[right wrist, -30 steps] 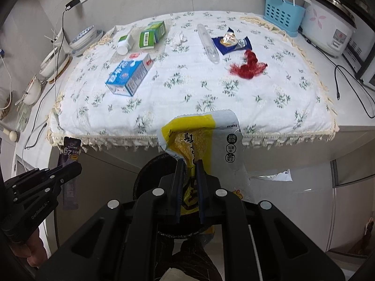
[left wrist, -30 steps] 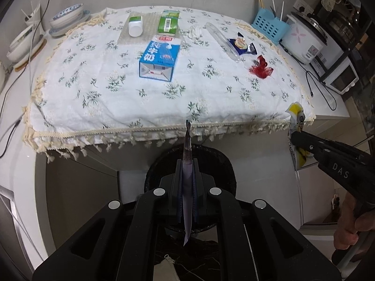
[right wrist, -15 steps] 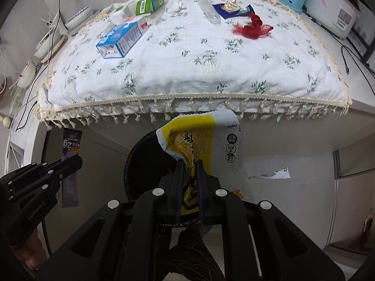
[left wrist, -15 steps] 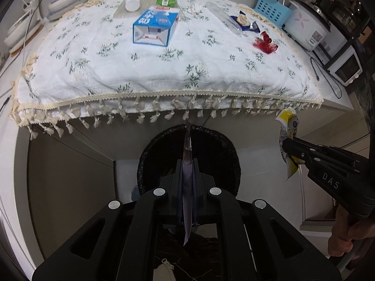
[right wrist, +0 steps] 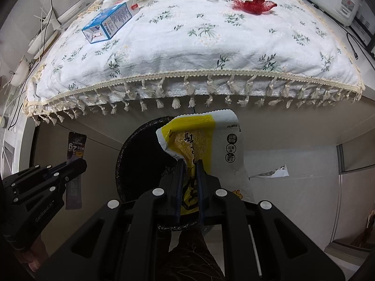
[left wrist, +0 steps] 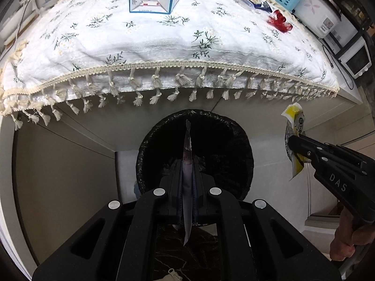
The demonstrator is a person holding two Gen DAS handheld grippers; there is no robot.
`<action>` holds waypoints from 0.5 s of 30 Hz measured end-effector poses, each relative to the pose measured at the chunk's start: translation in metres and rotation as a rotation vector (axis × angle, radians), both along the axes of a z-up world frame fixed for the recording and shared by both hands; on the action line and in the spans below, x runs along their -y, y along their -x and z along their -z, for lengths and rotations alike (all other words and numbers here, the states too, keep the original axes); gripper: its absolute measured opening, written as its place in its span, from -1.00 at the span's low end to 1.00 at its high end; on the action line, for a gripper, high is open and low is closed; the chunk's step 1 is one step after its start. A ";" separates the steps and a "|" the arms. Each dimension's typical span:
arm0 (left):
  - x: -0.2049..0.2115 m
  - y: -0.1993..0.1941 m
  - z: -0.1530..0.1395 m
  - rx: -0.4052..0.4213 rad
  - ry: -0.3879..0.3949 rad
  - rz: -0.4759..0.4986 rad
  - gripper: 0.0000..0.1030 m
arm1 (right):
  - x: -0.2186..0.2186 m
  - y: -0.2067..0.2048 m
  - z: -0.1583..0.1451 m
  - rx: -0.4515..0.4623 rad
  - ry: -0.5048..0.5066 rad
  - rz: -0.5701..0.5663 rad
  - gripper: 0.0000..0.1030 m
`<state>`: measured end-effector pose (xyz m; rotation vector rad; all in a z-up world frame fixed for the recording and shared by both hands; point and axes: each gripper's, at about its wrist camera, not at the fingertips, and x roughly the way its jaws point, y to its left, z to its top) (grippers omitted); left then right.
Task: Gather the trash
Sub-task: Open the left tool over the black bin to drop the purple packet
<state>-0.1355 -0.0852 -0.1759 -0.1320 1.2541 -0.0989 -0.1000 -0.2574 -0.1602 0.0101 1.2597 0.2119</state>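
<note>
Currently | your left hand-held gripper (left wrist: 187,182) pinches thin dark sachet (left wrist: 187,154) over round black-lined bin (left wrist: 225,140) | your right hand-held gripper (right wrist: 190,175) clamps yellow-white snack wrapper (right wrist: 201,140) beside it

Yellow/white wrapper (right wrist: 206,140), black bin (left wrist: 150,149), white floral cloth (left wrist: 164,46) w/ cream fringe
</note>
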 end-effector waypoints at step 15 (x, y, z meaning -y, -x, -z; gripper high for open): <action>0.015 -0.012 0.039 -0.028 -0.009 0.035 -0.89 | 0.005 0.008 0.029 -0.036 -0.002 0.004 -0.81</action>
